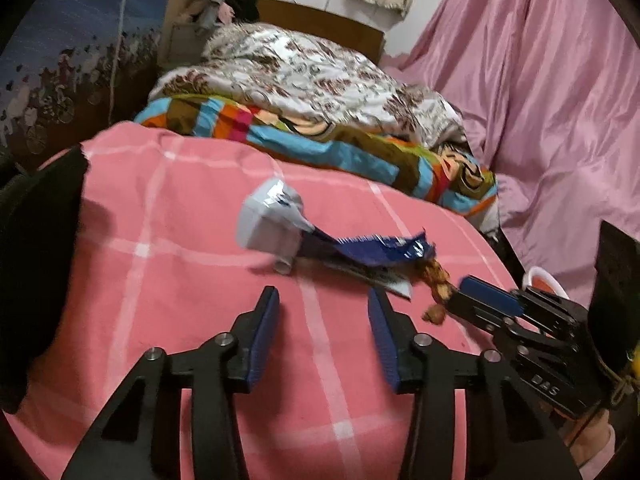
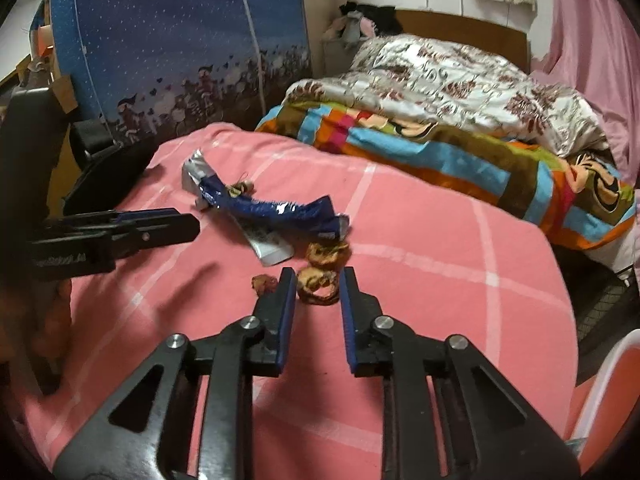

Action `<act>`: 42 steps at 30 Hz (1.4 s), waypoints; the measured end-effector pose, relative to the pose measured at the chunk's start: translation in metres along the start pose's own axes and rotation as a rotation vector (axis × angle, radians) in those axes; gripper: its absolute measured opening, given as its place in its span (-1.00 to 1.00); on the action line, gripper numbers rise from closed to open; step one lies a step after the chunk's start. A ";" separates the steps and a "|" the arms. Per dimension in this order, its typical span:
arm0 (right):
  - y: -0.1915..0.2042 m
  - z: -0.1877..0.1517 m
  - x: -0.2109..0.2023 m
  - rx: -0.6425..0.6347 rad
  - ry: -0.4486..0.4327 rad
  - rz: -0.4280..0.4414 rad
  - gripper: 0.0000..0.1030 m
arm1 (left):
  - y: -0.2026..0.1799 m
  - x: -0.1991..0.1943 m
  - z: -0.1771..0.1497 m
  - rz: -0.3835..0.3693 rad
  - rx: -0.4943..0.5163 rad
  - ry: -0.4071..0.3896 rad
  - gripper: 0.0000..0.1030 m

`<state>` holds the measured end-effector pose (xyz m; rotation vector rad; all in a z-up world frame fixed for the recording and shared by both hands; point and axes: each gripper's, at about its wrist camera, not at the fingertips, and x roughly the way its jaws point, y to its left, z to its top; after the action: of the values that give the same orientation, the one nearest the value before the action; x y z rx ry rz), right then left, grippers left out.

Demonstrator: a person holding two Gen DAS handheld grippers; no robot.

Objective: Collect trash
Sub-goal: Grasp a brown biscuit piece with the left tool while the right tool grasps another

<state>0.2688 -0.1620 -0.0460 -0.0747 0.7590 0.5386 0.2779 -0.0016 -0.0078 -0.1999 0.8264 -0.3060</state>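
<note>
Cloth bed, foil litter, plastic jaws

The pink checked sheet point(image 2: 420, 280) is matt woven cloth; on it lie a glossy, crinkled blue foil wrapper point(image 2: 280, 212), a silvery foil wrapper point(image 1: 268, 220) touching it, and rough, dry brown peel point(image 2: 320, 284). Beyond the sheet, the floral quilt point(image 2: 460, 76) looks satiny. The right gripper point(image 2: 318, 296) has matt black plastic arms, ribbed blue pads and metal pins.

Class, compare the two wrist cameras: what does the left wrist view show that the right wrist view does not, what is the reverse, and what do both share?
Only the left wrist view: the left gripper from behind, fingers wide apart over bare pink blanket.

Only the right wrist view: the right gripper from behind, fingers either side of the brown peel, and a small brown scrap beside them.

Both: the blue wrapper, the silver wrapper, the pink blanket and the patterned quilt.
</note>
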 end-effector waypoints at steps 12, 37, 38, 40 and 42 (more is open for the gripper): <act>-0.005 -0.002 -0.007 0.001 0.002 0.002 -0.63 | -0.035 0.014 -0.005 -0.071 0.113 0.068 -0.25; -0.007 0.000 -0.009 0.014 -0.013 0.019 -0.20 | -0.046 0.031 -0.003 -0.076 0.147 0.103 -0.77; -0.004 0.002 -0.006 0.003 -0.006 0.014 -0.11 | -0.044 0.029 -0.003 -0.071 0.138 0.100 -0.77; 0.000 0.003 0.000 -0.012 0.009 0.014 -0.05 | -0.036 0.025 -0.003 -0.064 0.112 0.092 -0.77; 0.005 0.005 0.005 -0.033 0.027 0.009 0.01 | -0.031 0.024 -0.003 -0.058 0.091 0.088 -0.77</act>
<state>0.2722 -0.1541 -0.0454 -0.1095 0.7767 0.5594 0.2851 -0.0385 -0.0169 -0.1261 0.8924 -0.4087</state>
